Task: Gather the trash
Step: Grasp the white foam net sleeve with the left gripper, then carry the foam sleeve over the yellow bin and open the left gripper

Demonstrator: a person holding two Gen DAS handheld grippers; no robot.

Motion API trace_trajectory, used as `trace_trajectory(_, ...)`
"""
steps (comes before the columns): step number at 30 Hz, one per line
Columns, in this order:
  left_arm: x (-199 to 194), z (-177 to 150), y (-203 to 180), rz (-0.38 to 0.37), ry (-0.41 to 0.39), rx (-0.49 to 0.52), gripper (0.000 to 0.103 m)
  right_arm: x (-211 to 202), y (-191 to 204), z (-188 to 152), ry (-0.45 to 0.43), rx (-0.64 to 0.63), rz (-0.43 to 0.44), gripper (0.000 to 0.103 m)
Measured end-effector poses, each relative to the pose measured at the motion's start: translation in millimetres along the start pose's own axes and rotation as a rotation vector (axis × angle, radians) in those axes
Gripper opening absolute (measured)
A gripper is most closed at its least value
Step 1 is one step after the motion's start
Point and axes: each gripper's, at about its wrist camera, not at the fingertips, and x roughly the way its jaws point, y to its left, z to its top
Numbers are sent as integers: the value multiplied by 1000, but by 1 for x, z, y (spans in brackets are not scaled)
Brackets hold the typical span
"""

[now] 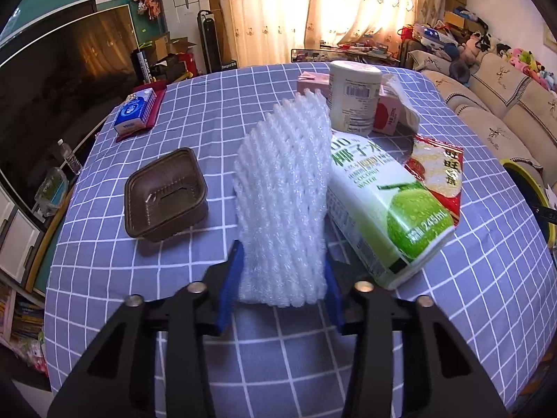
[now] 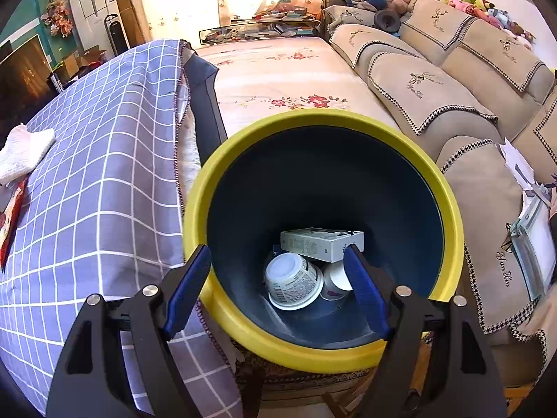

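Two blue ribbed pads of the left gripper (image 1: pixel 282 278) press against the sides of a white foam fruit net (image 1: pixel 283 205), a soft, puffy mesh sleeve with diagonal ridges, so the jaws are clamped on it. No earlier view is given. The net stands near the front edge of the tabletop, which is draped in a grey-purple checked cloth (image 1: pixel 470 299). Touching the net's right side lies a glossy rectangular coconut water carton (image 1: pixel 386 216), tipped on its side. Behind it lies a crinkled red snack wrapper (image 1: pixel 440 174), and further toward the far edge stand a cylindrical white tub (image 1: pixel 353 95) and a pink carton (image 1: pixel 386 115). Left of the net sits a square brown plastic tray (image 1: pixel 165 193) with ribbed walls. A blue tissue pack (image 1: pixel 135 111) lies near the far left corner.

In the right wrist view, the right gripper (image 2: pixel 278 285) has its pads spread wide with nothing between them, above a round bin (image 2: pixel 222 181) with a thick yellow rim and smooth dark blue inside. At the bin's bottom lie a flat white box (image 2: pixel 320 244) and a white yogurt cup (image 2: pixel 292 282) on its side. The bin stands just beside the table's right edge, where the checked cloth hangs down.
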Motion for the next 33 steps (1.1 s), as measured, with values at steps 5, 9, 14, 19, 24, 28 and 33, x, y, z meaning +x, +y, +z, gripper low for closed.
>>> trace_trajectory(5,-5,0,14,-22,-15,-46,18,-2,8,-1,4,-4,13,74)
trace_trajectory(9,-20,-4,22,-38,-39,-75,16,-5,10,-4,2,-1,26,74)
trace_trajectory(14,-58,-4,16,-65,-100,-61,16,-22,4,-7,-30,13,34,74)
trace_trajectory(19,-90,6,-20,-144,-145,7,16,-42,-9,-11,-70,35,27,75)
trace_trajectory(24,-95,20,-81,-271,-142,123,16,-54,-30,-21,-90,73,20,75)
trace_trajectory(28,-83,33,-149,-385,-99,245,16,-62,-50,-31,-103,114,2,75)
trace_trajectory(33,-63,46,-231,-484,-47,373,16,-70,-82,-40,-120,175,-24,76)
